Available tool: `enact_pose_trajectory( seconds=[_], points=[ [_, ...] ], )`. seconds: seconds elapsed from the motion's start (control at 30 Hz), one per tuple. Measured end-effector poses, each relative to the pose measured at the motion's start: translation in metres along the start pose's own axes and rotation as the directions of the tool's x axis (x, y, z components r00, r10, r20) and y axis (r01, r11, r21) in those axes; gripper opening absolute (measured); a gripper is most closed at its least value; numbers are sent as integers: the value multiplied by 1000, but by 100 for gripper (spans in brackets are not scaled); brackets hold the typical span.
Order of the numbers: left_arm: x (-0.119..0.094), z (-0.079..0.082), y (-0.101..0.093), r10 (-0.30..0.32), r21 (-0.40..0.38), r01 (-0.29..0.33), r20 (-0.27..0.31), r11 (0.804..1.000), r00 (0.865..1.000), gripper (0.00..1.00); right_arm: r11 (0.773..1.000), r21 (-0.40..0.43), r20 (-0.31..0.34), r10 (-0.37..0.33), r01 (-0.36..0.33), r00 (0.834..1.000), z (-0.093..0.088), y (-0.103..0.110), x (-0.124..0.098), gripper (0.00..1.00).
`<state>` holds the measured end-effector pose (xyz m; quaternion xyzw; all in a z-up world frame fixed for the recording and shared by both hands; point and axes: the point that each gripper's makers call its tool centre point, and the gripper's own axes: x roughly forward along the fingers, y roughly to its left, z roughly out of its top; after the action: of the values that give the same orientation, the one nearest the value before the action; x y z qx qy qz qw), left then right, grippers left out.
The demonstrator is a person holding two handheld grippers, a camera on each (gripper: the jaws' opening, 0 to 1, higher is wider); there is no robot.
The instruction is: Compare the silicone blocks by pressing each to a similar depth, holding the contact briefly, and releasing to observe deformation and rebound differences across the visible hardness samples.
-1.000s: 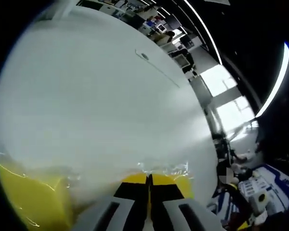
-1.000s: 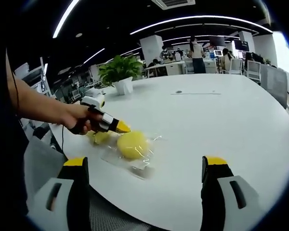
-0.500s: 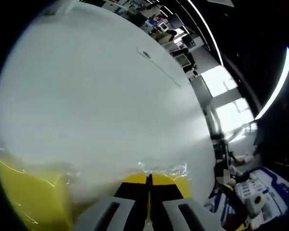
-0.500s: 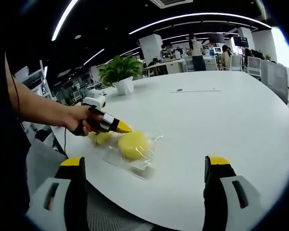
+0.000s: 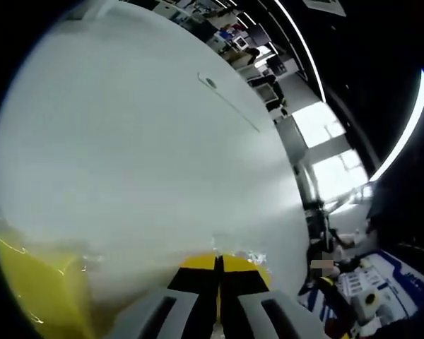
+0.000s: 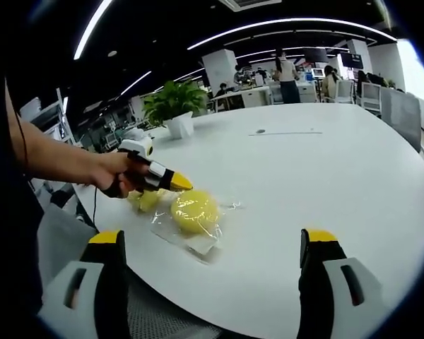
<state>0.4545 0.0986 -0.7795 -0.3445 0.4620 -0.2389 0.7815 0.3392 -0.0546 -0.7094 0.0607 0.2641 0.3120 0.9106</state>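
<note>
In the right gripper view, a round yellow silicone block [image 6: 193, 211] lies in crinkled clear plastic wrap [image 6: 198, 240] on the white table [image 6: 318, 169]. A second yellow block [image 6: 145, 201] sits just left of it. A hand holds my left gripper [image 6: 184, 185], jaws shut, with its yellow tip at the round block's upper left edge; I cannot tell whether it touches. My right gripper [image 6: 213, 239] stands open, well short of the blocks. In the left gripper view, the shut left gripper [image 5: 218, 263] points across the table, with a yellow block [image 5: 35, 296] at the lower left.
A potted plant [image 6: 173, 106] stands at the table's far left edge. A thin line and a small round mark [image 6: 260, 131] lie far across the tabletop. Office desks and people [image 6: 286, 74] fill the background. The table's near edge [image 6: 219, 321] runs between my right jaws.
The left gripper's tip has shifted slightly at the round block, and the block and its wrap have nudged a little to the left. The right gripper stays open.
</note>
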Motion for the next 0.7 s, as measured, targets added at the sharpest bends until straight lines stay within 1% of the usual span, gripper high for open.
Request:
enact_pose_trajectory(
  seconds=[0.07,0.13,0.2,0.23,0.27,0.3,0.4,0.43,0.47,0.53,0.63,0.7],
  points=[
    [0,1,-9,-28,3,28,-4,1000,1000,0,1000,-1,0,0,0,1000,0,-1,0,96],
    [-1,3,-17,-50,30,50,-5,998,999,0,1000,-1,4,1,-1,1000,1,-1,0,96],
    [-1,6,-24,-60,104,59,4,993,998,0,1000,0,7,1,-1,1000,1,-2,0,96],
    [-2,8,-30,-72,137,71,6,988,997,0,1000,-1,8,1,-1,1000,2,-1,0,96],
    [-2,10,-32,-72,157,70,5,985,997,0,1000,-2,8,1,-1,1000,2,-1,-1,96],
    [-3,13,-34,-66,205,63,8,977,998,0,1000,-4,8,2,-2,1000,3,0,-1,96],
    [-5,17,-39,-65,285,57,18,957,998,0,1000,-15,2,4,-4,1000,2,0,-1,96],
    [-6,17,-41,-67,303,58,20,951,998,0,1000,-21,1,3,-3,1000,3,0,-2,96],
    [-6,17,-42,-69,297,61,14,953,998,0,1000,-22,4,3,-3,1000,3,0,-2,96],
    [-8,17,-46,-69,319,61,13,946,998,0,1000,-19,9,3,-3,1000,5,0,-3,96],
    [-11,20,-51,-79,330,68,21,941,997,0,1000,-23,10,2,-2,1000,6,1,-4,96],
    [-13,24,-57,-95,372,75,35,925,995,0,1000,-20,15,0,0,1000,7,0,-5,96]
  ],
)
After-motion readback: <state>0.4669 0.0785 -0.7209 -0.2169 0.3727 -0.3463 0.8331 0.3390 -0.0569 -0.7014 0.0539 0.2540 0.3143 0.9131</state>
